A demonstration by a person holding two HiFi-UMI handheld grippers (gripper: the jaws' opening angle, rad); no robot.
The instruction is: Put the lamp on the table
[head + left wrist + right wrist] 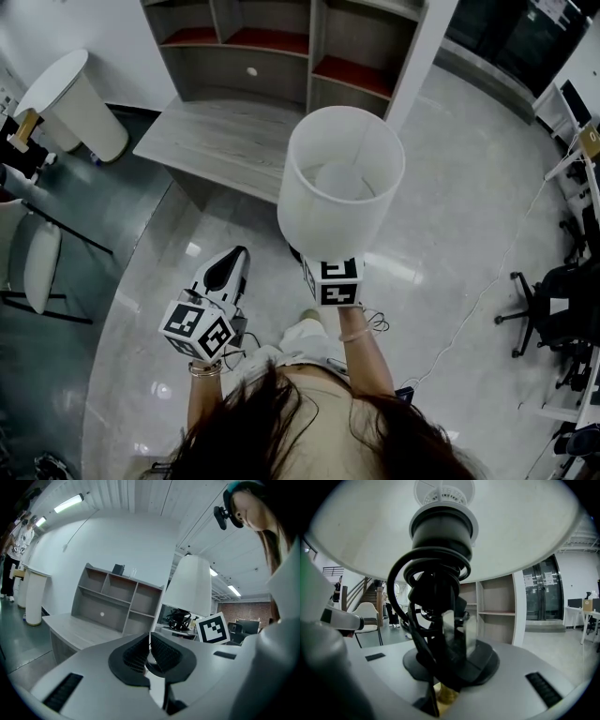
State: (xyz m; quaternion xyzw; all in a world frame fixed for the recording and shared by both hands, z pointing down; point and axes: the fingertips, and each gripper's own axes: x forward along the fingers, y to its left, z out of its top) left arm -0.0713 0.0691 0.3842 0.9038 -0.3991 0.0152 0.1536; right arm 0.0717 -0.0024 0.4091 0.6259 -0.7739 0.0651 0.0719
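Note:
A lamp with a white drum shade [342, 183] is held upright in mid-air over the floor, in front of the grey wooden table [220, 141]. My right gripper [330, 274] sits just under the shade, shut on the lamp's black stem [440, 620], which has a black cord coiled round it. The shade's underside [511, 531] fills the top of the right gripper view. My left gripper [228, 270] hangs lower and to the left with its jaws together and nothing between them. In the left gripper view the shade [190, 590] and the table [77, 625] lie ahead.
A shelving unit [281, 47] stands on the table's far side. A white round pedestal [70, 98] and a chair [42, 262] are at the left, an office chair [548, 309] at the right. A thin cable [487, 281] runs across the glossy floor. A person [11, 550] stands far left.

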